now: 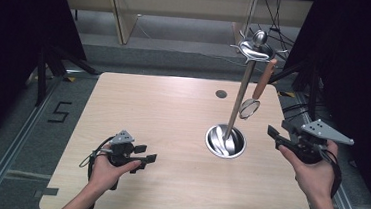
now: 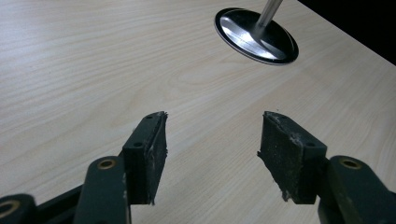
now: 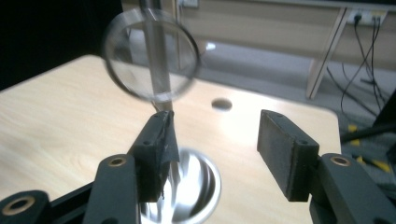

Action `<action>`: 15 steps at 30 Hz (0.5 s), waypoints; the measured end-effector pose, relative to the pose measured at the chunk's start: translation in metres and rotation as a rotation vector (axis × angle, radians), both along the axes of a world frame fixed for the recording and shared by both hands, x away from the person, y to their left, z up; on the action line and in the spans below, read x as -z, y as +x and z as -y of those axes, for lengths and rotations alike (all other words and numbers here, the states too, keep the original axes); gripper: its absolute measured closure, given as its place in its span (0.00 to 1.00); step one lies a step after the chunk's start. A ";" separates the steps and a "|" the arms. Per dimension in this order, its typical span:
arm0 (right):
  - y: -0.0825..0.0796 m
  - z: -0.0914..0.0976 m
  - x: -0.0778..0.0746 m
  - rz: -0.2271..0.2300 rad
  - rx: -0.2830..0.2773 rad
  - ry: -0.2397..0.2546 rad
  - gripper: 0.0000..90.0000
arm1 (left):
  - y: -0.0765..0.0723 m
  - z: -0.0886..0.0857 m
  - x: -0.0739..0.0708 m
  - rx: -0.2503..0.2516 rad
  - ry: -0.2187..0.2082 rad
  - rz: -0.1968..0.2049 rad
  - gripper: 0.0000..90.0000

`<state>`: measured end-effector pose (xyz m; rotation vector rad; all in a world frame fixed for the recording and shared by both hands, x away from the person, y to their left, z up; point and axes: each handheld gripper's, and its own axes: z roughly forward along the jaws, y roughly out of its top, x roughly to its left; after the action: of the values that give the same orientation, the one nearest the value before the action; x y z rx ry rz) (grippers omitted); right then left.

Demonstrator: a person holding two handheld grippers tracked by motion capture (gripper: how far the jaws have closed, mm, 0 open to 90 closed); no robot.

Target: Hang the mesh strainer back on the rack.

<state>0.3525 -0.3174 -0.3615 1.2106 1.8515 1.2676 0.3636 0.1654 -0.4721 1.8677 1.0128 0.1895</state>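
A steel utensil stand (image 1: 239, 96) rises from a round shiny base (image 1: 225, 141) on the right half of the wooden table (image 1: 163, 108). From a hook at its top hangs a small round strainer (image 1: 249, 108) with a brown handle (image 1: 264, 79). My right gripper (image 1: 274, 134) is open, just right of the stand, with nothing between its pads; in the right gripper view (image 3: 217, 121) the strainer (image 3: 126, 51) hangs blurred just ahead, above the base (image 3: 196, 186). My left gripper (image 1: 146, 157) rests low at the front left, open and empty (image 2: 215, 121), facing the base (image 2: 256, 35).
A small dark grommet hole (image 1: 221, 94) sits near the table's far edge. Black curtains flank both sides. Cables (image 3: 359, 84) and desk legs lie on the floor beyond the far edge. The table's right edge runs close under my right hand.
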 end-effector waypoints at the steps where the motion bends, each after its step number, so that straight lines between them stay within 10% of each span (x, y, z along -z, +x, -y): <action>1: 0.000 0.002 0.005 -0.010 0.002 0.005 0.51 | 0.000 0.000 0.000 0.000 0.001 0.000 0.45; 15: -0.004 0.028 0.058 -0.137 0.050 -0.002 0.49 | 0.000 -0.001 0.000 0.004 0.008 -0.009 0.45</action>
<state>0.3481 -0.3459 -0.4195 1.3639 1.9056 1.1816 0.3640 0.1661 -0.4726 1.8790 1.0160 0.1828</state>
